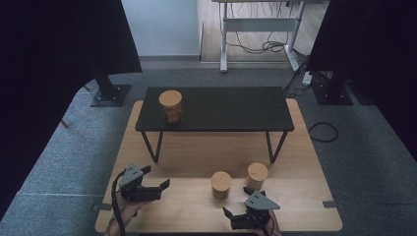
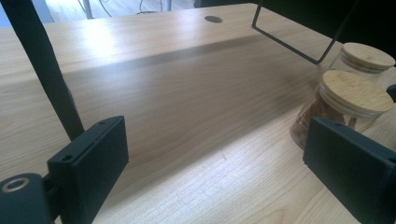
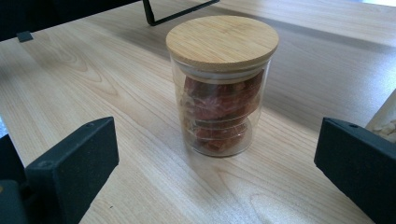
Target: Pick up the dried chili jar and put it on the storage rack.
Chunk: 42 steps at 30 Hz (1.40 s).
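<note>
Glass jars with bamboo lids number three: two stand near the front edge of the wooden table (image 1: 305, 162), the middle jar (image 1: 221, 184) just beside the right jar (image 1: 257, 175); the third jar (image 1: 170, 105) stands at the left end of the black shelf (image 1: 231, 108). The left gripper (image 1: 157, 179) and the right gripper (image 1: 236, 205) both have jaws apart, holding nothing. The shelf's wire legs (image 1: 151, 146) stand behind the jars.

Both grippers matte black, w/ a grey three-cornered plate on top, small dark holes in it. Left gripper (image 1: 156, 177): thick black ribbed cable (image 1: 116, 206) loops back along the forearm; a brass-coloured ring (image 2: 15, 185) sits by the jaw base. Right gripper (image 1: 235, 202): same build. Jaws are flat, rectangular black blocks w/ small round screw holes near the corners, dull grainy finish.
</note>
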Each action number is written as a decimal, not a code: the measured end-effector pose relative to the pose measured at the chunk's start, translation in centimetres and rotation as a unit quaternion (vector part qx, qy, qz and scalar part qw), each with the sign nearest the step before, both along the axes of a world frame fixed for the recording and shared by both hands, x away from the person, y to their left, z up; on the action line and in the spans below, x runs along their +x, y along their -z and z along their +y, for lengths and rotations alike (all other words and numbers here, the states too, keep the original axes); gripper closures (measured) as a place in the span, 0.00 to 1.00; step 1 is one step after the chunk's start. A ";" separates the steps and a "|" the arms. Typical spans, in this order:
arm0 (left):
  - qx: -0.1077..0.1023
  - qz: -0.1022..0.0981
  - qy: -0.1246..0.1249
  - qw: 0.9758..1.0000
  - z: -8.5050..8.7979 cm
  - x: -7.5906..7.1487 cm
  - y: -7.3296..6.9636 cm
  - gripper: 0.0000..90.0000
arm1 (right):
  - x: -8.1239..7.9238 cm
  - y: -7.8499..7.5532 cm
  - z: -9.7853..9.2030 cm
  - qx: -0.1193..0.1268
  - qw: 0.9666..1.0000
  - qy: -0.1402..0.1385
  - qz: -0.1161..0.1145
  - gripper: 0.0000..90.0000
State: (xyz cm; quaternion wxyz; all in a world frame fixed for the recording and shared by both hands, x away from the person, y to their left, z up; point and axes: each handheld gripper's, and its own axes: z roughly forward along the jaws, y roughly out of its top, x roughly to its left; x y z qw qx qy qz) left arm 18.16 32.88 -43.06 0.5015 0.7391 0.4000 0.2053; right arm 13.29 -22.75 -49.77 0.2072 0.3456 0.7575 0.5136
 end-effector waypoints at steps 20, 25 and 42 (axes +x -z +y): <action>0.008 0.009 0.004 1.000 -0.3 0.7 0.5 0.07 | -0.2 -0.1 0.6 -0.003 1.000 0.006 0.002 0.00; 0.011 0.014 0.010 1.000 -0.4 0.9 0.6 0.07 | 0.0 -0.1 0.9 -0.005 1.000 0.009 0.005 0.00; 0.003 0.024 0.017 1.000 -0.2 1.3 0.7 0.07 | 0.7 -0.2 1.8 0.005 1.000 0.009 0.015 0.00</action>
